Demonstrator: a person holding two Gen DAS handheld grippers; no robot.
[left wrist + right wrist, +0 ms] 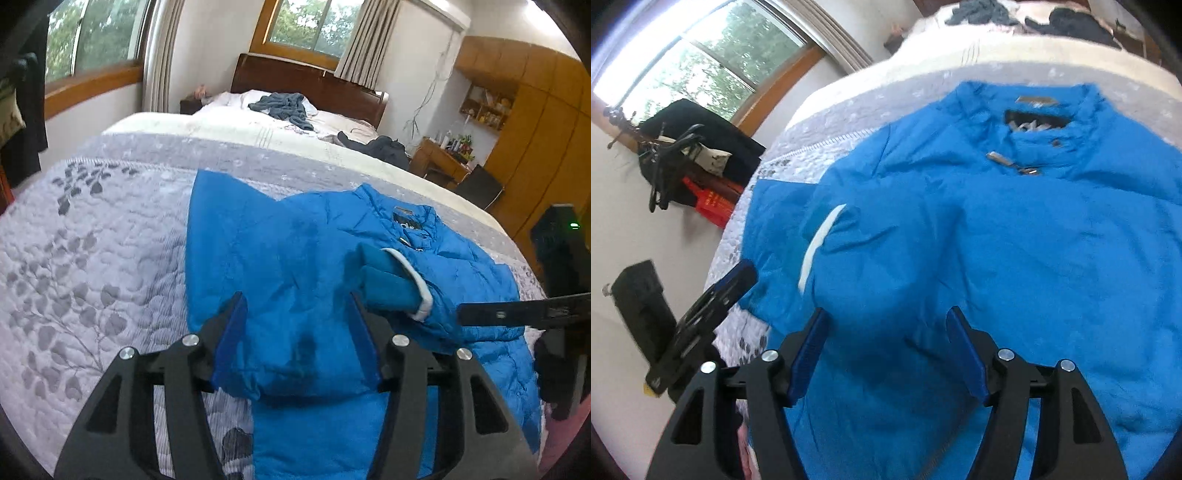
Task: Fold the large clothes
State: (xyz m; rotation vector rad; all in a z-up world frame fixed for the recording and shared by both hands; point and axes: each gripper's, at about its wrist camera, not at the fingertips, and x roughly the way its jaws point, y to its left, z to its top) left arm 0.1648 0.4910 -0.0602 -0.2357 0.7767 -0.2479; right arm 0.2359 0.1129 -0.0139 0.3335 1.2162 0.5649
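A bright blue padded jacket (295, 240) lies front-up on the grey-and-white quilted bedspread (92, 240), its collar (1034, 122) toward the far side. One sleeve is folded across the body, and its teal cuff with white trim (391, 280) rests on the chest. My left gripper (297, 325) is open just above the jacket's left edge, with fabric beneath the gap. My right gripper (886, 343) is open too, low over the jacket's middle near the cuff (820, 236). The left gripper (738, 277) shows at the left of the right wrist view.
Dark clothes (284, 105) and another dark heap (380, 146) lie on the far bed. A wooden wardrobe (535, 129), a desk (439, 155) and a chair (480, 184) stand to the right. A rack of dark clothes (694, 147) stands by the window.
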